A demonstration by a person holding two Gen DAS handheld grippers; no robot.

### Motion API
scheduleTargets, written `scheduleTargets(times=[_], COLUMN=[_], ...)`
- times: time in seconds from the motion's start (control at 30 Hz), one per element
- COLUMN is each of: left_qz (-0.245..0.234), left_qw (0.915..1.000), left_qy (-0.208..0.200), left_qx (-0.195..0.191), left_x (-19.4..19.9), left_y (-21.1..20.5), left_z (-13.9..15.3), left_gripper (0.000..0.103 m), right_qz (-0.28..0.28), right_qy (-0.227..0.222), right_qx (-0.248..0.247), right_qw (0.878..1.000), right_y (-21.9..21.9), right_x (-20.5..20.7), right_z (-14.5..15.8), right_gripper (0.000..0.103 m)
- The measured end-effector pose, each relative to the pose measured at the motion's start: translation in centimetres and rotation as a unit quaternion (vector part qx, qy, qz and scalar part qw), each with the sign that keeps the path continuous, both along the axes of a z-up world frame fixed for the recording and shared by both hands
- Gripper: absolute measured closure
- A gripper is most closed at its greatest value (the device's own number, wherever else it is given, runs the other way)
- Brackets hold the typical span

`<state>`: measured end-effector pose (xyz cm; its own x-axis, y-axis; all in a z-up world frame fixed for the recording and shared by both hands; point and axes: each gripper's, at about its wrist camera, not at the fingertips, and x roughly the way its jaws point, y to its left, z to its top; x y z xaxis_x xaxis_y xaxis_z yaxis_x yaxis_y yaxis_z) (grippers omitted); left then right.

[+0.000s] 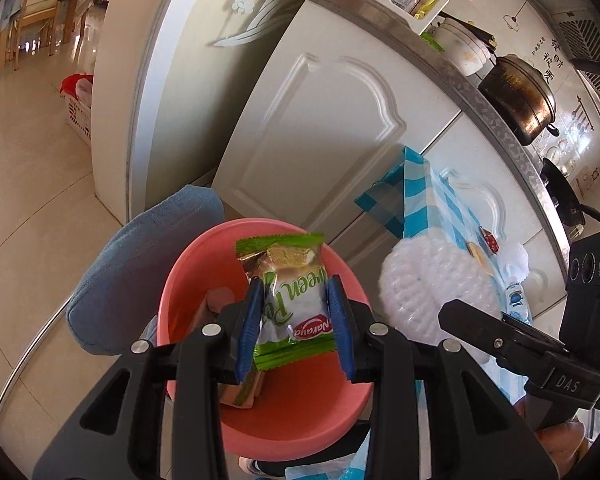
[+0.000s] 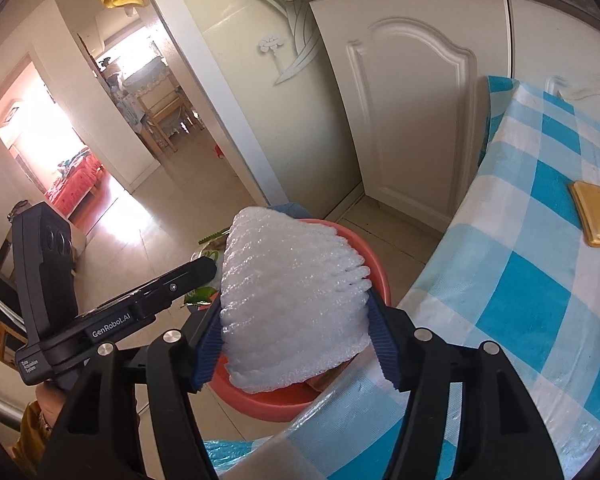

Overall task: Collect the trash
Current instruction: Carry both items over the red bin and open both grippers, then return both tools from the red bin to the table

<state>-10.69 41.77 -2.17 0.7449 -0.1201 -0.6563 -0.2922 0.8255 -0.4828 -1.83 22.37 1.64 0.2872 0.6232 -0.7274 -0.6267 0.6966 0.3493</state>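
Note:
My left gripper [image 1: 296, 304] is shut on a green and white snack wrapper [image 1: 290, 292] and holds it over a pink basin [image 1: 300, 412]. A few scraps [image 1: 240, 392] lie inside the basin. My right gripper [image 2: 296, 320] is shut on a white foam net sleeve [image 2: 292, 304] and holds it over the same pink basin [image 2: 260, 400]. The foam sleeve also shows in the left wrist view [image 1: 431, 288], to the right of the basin. The left gripper and wrapper [image 2: 204, 292] show at the left of the right wrist view.
A table with a blue and white checked cloth [image 2: 539, 280] stands right of the basin, with a yellow wafer [image 2: 595, 212] on it. White cabinet doors [image 1: 323, 120] stand behind. A blue cushion [image 1: 140, 264] lies left of the basin. Pots [image 1: 519, 96] sit on the counter.

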Motion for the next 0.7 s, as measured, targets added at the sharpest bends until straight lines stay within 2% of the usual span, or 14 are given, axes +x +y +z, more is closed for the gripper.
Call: scheduleTargets(times=[0.03, 0.07, 0.1, 0.17, 0.47, 0.6, 0.7], left_qz=[0.000, 0.000, 0.000, 0.005, 0.027, 0.052, 0.060], left_qw=[1.0000, 1.0000, 1.0000, 0.9999, 0.9995, 0.9983, 0.9977], left_qy=[0.001, 0.004, 0.006, 0.010, 0.007, -0.011, -0.027], left_qx=[-0.001, 0.001, 0.002, 0.010, 0.016, 0.025, 0.013], left_x=[0.1, 0.1, 0.1, 0.0, -1.9, -3.2, -4.0], left_y=[0.0, 0.0, 0.0, -0.2, 0.4, 0.4, 0.4], left_z=[-0.2, -0.4, -0.6, -0.8, -0.4, 0.1, 0.4], left_gripper=[0.068, 0.061, 0.049, 0.033, 0.018, 0.016, 0.016], right_qz=[-0.003, -0.007, -0.009, -0.012, -0.070, -0.100, -0.119], right_qy=[-0.001, -0.003, 0.000, 0.006, -0.029, -0.032, -0.041], right_qx=[-0.001, 0.000, 0.006, 0.013, 0.074, 0.100, 0.113], right_qw=[1.000, 1.000, 1.000, 1.000, 0.994, 0.989, 0.986], right_y=[0.0, -0.1, -0.3, -0.4, -5.6, -8.9, -11.2], right_x=[0.0, 0.0, 0.0, 0.2, -0.3, -0.5, -1.1], right_z=[-0.1, -0.2, -0.3, -0.4, 2.7, 3.8, 4.2], right_gripper=[0.030, 0.021, 0.017, 0.014, 0.014, 0.013, 0.013])
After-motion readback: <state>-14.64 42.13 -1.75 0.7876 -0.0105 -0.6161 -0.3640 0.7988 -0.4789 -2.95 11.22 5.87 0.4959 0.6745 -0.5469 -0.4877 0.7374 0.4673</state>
